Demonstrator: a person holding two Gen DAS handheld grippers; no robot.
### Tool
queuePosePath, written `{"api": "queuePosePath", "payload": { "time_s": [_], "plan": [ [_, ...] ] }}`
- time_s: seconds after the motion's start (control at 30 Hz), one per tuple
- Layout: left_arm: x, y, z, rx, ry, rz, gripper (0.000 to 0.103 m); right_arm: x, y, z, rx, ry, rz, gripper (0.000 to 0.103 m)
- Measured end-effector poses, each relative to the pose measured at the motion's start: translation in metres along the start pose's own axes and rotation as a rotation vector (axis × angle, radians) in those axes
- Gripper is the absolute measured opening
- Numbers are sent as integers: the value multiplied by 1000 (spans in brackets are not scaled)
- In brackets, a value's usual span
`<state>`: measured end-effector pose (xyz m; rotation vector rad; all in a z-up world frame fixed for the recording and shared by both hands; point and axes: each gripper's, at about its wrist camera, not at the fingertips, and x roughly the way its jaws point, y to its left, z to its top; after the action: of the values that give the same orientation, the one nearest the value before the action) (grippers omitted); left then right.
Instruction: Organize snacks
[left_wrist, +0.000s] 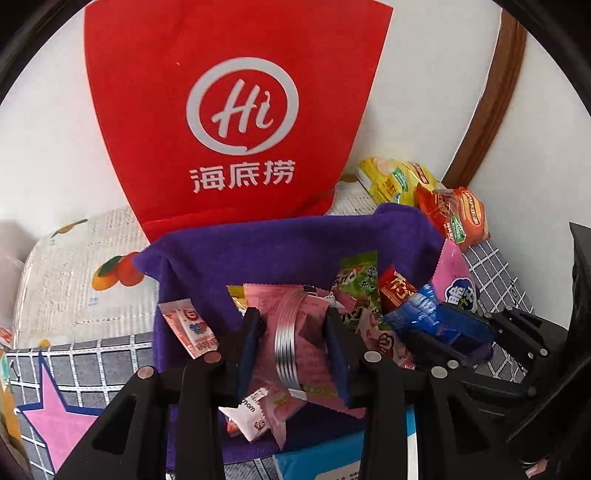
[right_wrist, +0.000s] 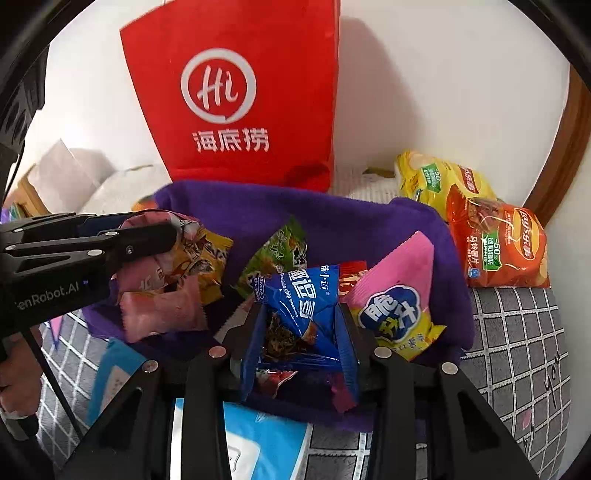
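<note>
Left gripper (left_wrist: 291, 343): jaws clamped on crinkled pink foil snack packet (left_wrist: 295, 339), over purple fabric basket (left_wrist: 258, 243). Right gripper (right_wrist: 301, 332): gripping blue foil cookie packet (right_wrist: 299, 306), same basket. Behind: 1 red tote bag (right_wrist: 236, 92).

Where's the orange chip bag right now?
In the right wrist view the orange chip bag lies at the right, outside the purple cloth bin, overlapping the yellow chip bag near the wall.
</note>
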<state>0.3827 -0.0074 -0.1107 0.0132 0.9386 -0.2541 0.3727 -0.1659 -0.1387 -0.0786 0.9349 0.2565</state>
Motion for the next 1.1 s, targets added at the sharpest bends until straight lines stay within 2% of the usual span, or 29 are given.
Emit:
{"api": "queuePosePath", "payload": {
  "time_s": [0.03, 0.13, 0.17, 0.27, 0.53, 0.77, 0.93, 1.0, 1.03, 1.07, 1.1],
  "plan": [
    [0, -1, 0, 3, 0, 1, 34, 2, 1, -1, -3, 1, -3, 39],
    [-4, -1, 2, -2, 3, 12, 48, 7, 5, 0, -17, 14, -9, 48],
    [-8, 0, 2, -5, -3, 18, 51, 6, 5, 0, -16, 11, -10, 52],
    [-25, -1, 2, -1, -22, 26, 56, -4, 6, 2, -7, -15, -22, 57],
    [-99, -12, -21, -7, -103, 28, 62, -76, 14, -3, 35, -89, -42, 64],
    [-177, -39, -71, -17, -176, 15, 72, -167, 26, -38, 100, -128, -76, 66],
    [-220, -53, -111, -26, -223, 40, 85, -215, 33, -72, 138, -139, -96, 66],
    [-232, -58, -125, -21, -234, 55, 92, -232, 37, -88, 159, -144, -104, 74],
    [-240, -61, -133, -17, -241, 65, 94, -239, 38, -96, 164, -145, -107, 83],
    [-244, -62, -138, -15, -246, 70, 96, -246, 40, -104, 170, -145, -115, 89],
    [-249, -65, -144, -11, -251, 73, 97, -253, 40, -113, 180, -155, -124, 90]
  ]
}}
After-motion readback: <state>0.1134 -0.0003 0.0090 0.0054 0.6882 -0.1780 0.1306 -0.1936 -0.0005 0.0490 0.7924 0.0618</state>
